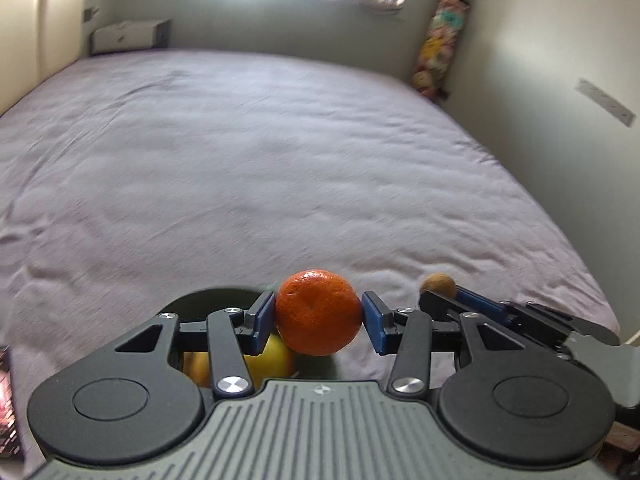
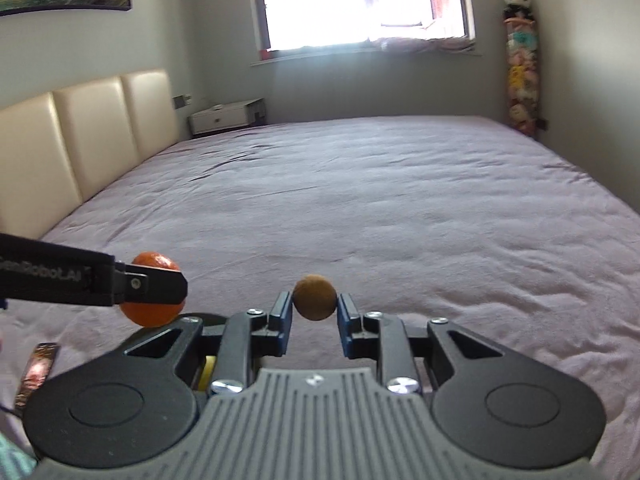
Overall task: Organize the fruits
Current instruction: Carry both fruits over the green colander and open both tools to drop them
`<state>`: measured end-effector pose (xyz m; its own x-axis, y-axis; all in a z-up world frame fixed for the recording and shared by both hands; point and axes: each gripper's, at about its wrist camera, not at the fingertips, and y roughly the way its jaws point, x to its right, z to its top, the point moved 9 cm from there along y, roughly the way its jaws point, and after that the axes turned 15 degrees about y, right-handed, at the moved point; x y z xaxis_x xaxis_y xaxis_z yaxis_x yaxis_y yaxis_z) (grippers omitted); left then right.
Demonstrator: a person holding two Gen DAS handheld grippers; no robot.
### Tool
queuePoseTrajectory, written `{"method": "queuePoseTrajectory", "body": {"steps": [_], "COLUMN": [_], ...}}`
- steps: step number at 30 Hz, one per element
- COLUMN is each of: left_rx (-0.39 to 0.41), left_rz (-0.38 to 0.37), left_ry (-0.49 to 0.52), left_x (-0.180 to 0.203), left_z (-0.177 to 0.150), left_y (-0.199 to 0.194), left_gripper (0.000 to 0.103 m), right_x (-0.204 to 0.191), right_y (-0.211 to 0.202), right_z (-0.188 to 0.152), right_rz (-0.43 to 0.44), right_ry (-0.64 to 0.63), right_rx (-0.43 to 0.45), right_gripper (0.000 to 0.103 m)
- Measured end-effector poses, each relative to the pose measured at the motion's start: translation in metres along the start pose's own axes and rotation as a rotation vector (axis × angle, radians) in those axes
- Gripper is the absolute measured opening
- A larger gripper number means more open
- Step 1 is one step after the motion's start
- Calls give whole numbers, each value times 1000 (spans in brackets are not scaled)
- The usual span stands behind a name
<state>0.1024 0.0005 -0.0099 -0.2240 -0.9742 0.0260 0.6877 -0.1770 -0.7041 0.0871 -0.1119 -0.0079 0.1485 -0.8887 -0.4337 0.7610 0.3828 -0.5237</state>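
**Now two fruits are held up over the bed**

Seen from the left wrist: the left gripper (image 1: 319,316) is clamped on an orange tangerine (image 1: 318,312), in the lower middle of the frame. The fruit is pinched only at its two sides by the blue pads (image 1: 265,320). It is round and smooth, so it could be squeezed out and dropped if the grip is loosened or the hand is swung fast. The purple bed sheet (image 1: 280,160) is soft, so a dropped fruit would likely roll away. Under the gripper, at the lower left, a dark bowl (image 1: 208,300) can be seen. A yellow fruit (image 1: 274,358) and a bit of another orange one (image 1: 198,368) are seen in it. Most of the bowl is hidden, so more cannot be told. At the right edge, the right gripper (image 1: 436,292) is seen with a small brown fruit (image 1: 439,285) at its tip.

Seen from the right wrist: the right gripper (image 2: 315,306) is clenched on the small brown fruit (image 2: 315,297), in the lower middle. It is tiny and held only by the pad tips, so it could be lost with a small bump. At the left, the left gripper (image 2: 154,290) and its tangerine (image 2: 154,308) are close by. The two could be knocked together if both are moved to the bowl at once. Only the bowl's dark rim (image 2: 208,317) and a sliver of yellow (image 2: 207,372) are shown.
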Motion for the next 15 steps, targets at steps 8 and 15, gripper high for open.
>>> {"method": "queuePoseTrajectory", "body": {"steps": [8, 15], "left_rx": [-106, -153], "left_rz": [-13, -122], "left_ry": [-91, -173], "left_x": [-45, -47], "left_z": [-40, -62], "left_y": [-2, 7], "left_gripper": [53, 53], "right_x": [-49, -41], "right_y": [16, 37], "right_z": [-31, -33], "right_rz": [149, 134], "right_ry": [-114, -91], "right_rx": [-162, -334], "right_gripper": [21, 21]}}
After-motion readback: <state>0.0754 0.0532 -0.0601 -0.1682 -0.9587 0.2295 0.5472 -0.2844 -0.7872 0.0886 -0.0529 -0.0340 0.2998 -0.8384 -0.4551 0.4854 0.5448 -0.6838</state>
